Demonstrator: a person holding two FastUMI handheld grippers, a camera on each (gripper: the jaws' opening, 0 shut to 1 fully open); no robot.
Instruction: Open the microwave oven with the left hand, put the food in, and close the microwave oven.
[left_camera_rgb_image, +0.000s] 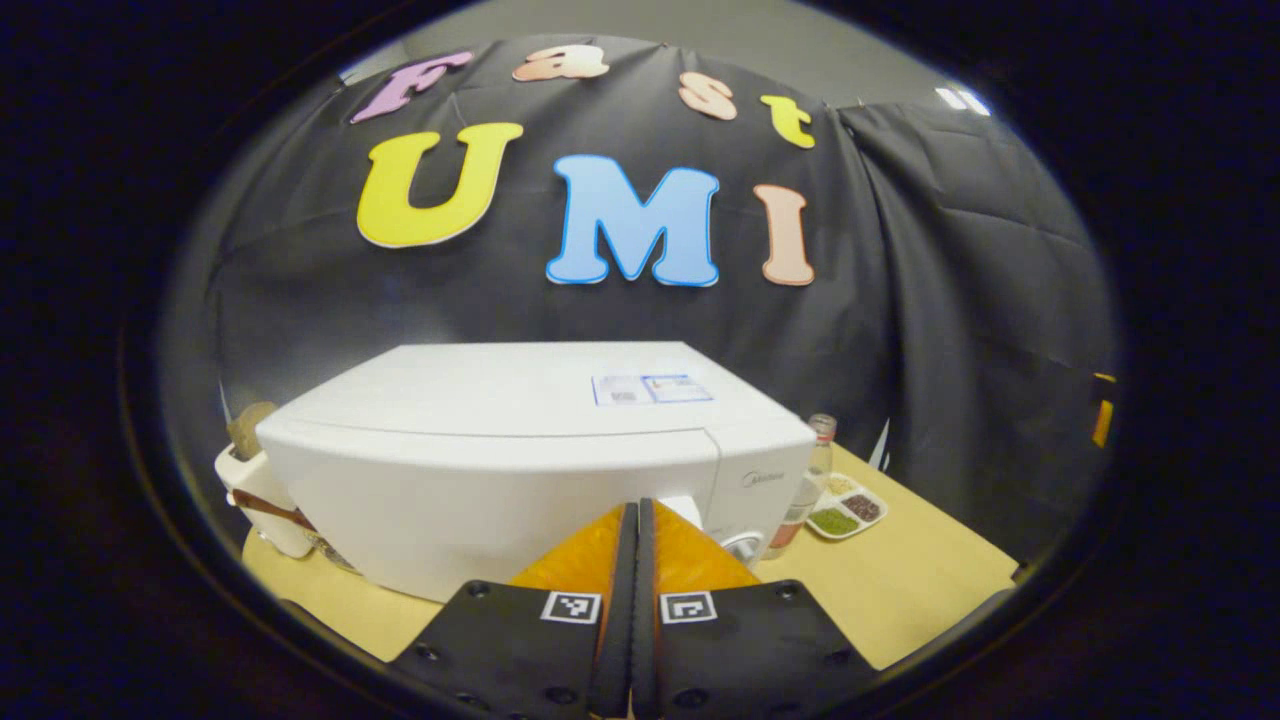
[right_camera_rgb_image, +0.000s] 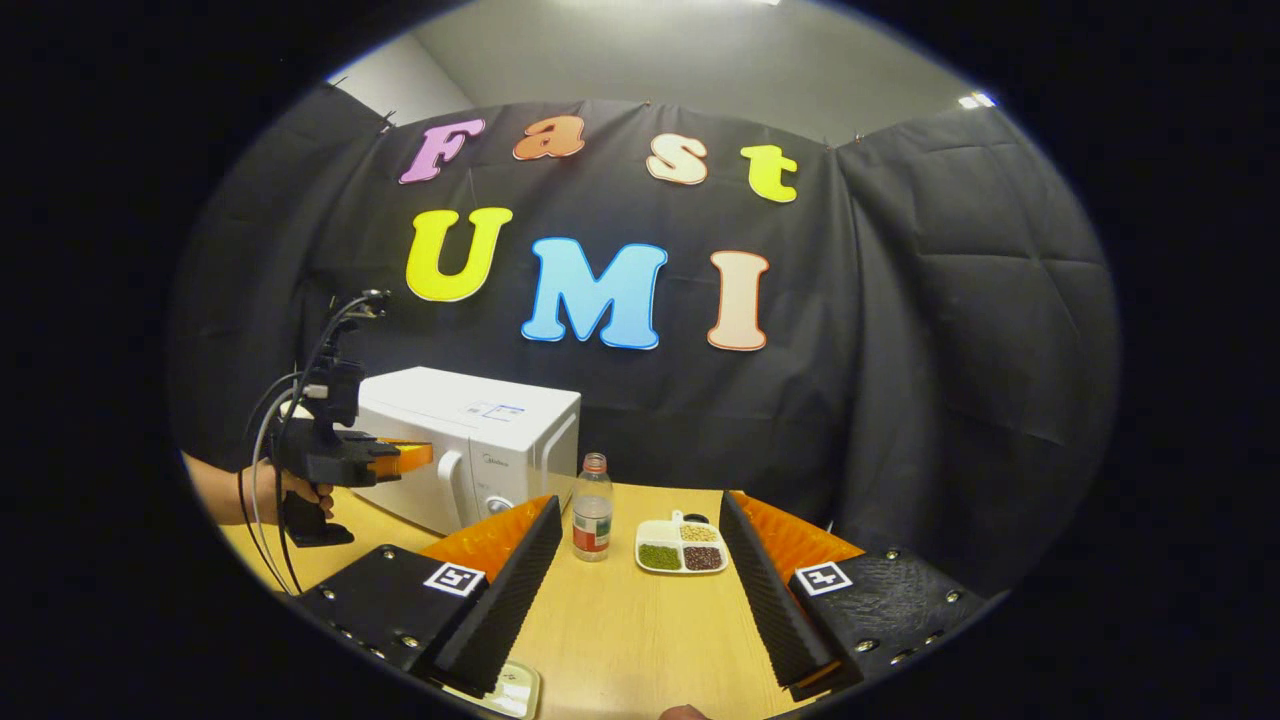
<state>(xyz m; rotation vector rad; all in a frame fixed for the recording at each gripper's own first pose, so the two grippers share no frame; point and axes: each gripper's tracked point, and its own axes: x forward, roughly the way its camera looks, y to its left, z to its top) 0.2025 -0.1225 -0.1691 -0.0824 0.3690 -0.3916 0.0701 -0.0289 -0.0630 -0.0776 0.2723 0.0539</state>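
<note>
A white microwave oven (left_camera_rgb_image: 520, 470) stands on the wooden table (left_camera_rgb_image: 900, 590) with its door closed. My left gripper (left_camera_rgb_image: 636, 515) is shut with nothing between its fingers, close in front of the door near the handle. In the right gripper view the microwave oven (right_camera_rgb_image: 470, 450) sits at the left, and the left gripper (right_camera_rgb_image: 415, 457), held by a hand (right_camera_rgb_image: 295, 490), points at its front. The food, a white divided tray (right_camera_rgb_image: 682, 546) of green, tan and dark grains, lies on the table ahead of my right gripper (right_camera_rgb_image: 640, 520), which is open and empty.
A small bottle (right_camera_rgb_image: 592, 520) stands between the microwave and the tray. A white toaster-like object (left_camera_rgb_image: 262, 490) with something brown in it sits left of the microwave. A pale dish edge (right_camera_rgb_image: 505, 692) lies at the table's near edge.
</note>
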